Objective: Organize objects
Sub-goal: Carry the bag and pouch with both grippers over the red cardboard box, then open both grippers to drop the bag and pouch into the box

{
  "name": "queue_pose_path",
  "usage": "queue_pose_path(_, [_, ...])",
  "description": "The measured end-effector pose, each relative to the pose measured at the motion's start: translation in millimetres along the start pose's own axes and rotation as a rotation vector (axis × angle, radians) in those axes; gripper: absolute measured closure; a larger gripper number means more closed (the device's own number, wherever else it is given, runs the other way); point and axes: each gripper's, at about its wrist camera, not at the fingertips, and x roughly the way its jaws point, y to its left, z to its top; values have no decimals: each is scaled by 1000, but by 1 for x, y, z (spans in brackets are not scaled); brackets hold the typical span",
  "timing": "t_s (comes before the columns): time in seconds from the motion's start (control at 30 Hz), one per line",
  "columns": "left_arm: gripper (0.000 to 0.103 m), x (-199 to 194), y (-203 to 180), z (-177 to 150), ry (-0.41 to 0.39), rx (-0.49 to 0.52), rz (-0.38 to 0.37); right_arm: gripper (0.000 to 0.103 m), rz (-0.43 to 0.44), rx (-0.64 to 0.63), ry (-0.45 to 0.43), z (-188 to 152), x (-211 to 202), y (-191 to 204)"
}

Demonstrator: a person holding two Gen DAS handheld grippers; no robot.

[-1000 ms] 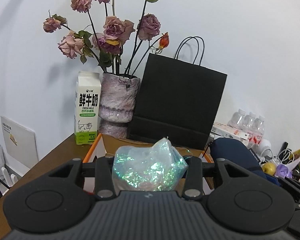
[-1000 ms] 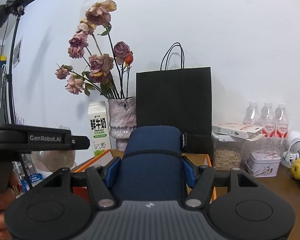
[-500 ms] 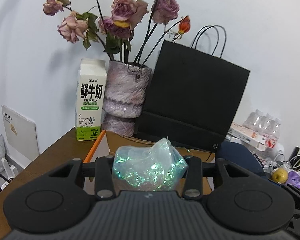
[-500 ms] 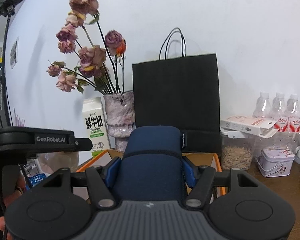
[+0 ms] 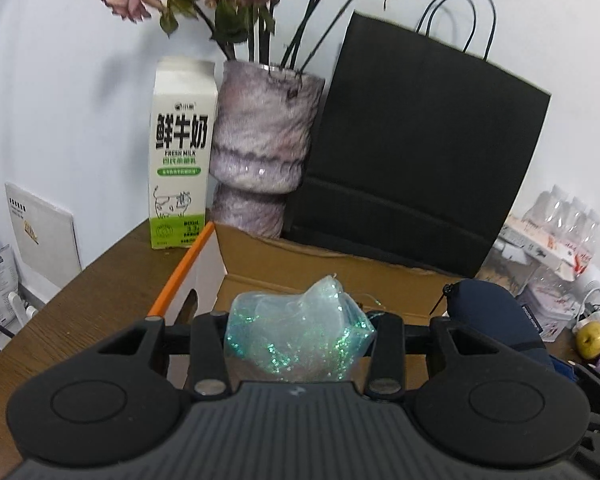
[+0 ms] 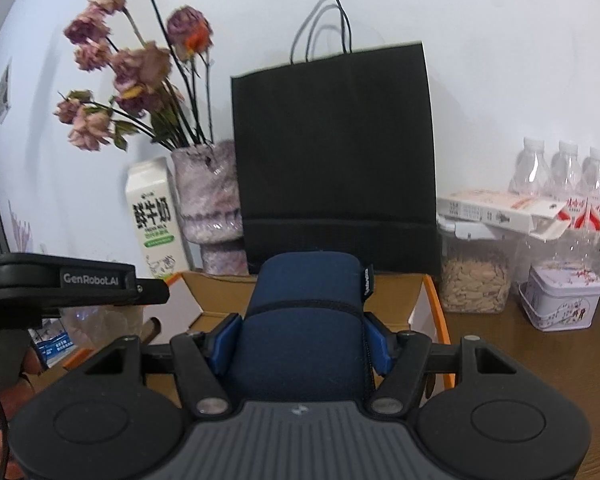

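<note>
While both loads hang over the open brown cardboard box with the orange edge, I judge the sorting only partly done: neither item has been let go yet. My left tongs pinch a small translucent pouch of iridescent green glitter, low in the centre of the left view, just above the box opening. My right tongs are clamped on a rounded navy-blue fabric case, which fills the lower middle of the right view and shows again at lower right of the left view, also over the box.

I cannot see whether anything already lies inside the box; its floor is hidden behind the tongs. What remains, as I read it, is to lower each item in and release it.

Behind the box, along the wall, stand a white and green milk carton, a mottled pink vase of dried roses and a black paper bag with handles, all on the brown wooden worktop.
</note>
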Motion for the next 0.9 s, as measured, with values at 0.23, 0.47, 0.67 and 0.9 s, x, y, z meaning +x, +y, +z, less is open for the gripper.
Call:
queue_pose_path(0.23, [61,17,-4,-9,6,15,17,40,-8,-7,25,-9,16,-2])
queue_pose_path(0.47, [45,22,-5,-12,0,16,42,37,-16,-14,62,-15,27,-2])
queue_pose_path(0.67, [0,13,-7,-11,-50,15,59,0,-47,-24,21,-13,21,-1])
queue_pose_path(0.9, [0,8,-10,-11,-62,29,60,0,-57,-33,24,-12,20,0])
